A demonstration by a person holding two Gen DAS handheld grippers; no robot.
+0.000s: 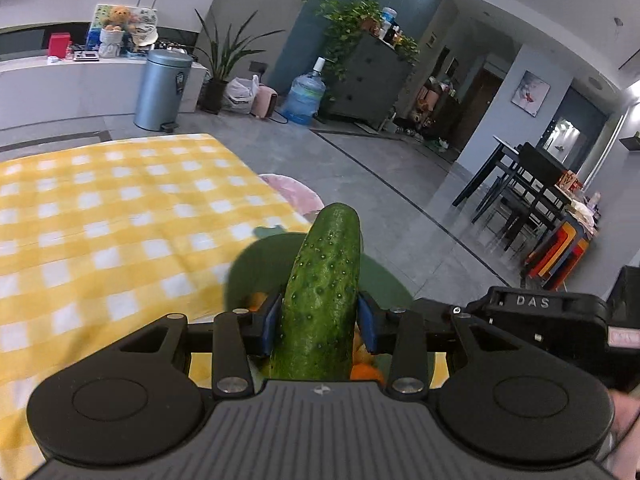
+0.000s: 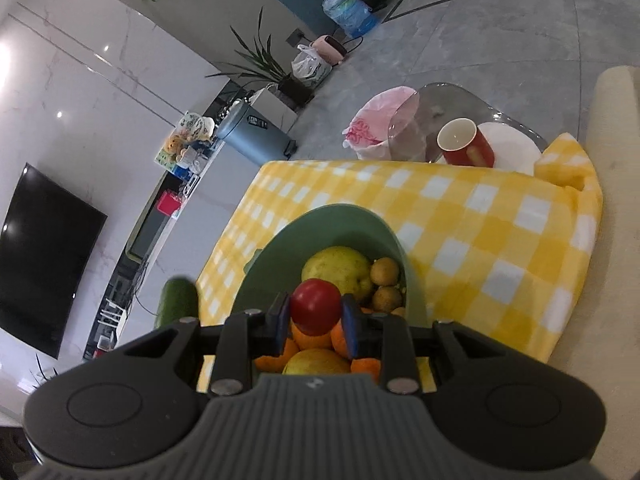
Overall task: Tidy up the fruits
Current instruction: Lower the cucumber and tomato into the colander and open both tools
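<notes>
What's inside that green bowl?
The green bowl holds a large yellow-green fruit, small brownish-yellow round fruits and oranges. The right tool grips a red tomato above them. The tool hides the bowl's near part and bottom.

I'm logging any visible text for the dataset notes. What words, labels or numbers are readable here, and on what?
"DAS": raised letters on the black right gripper, seen from the left wrist camera.
Sticker on the grey bin: too small to read.
Print on the pink bag: blurred, unreadable.
</notes>
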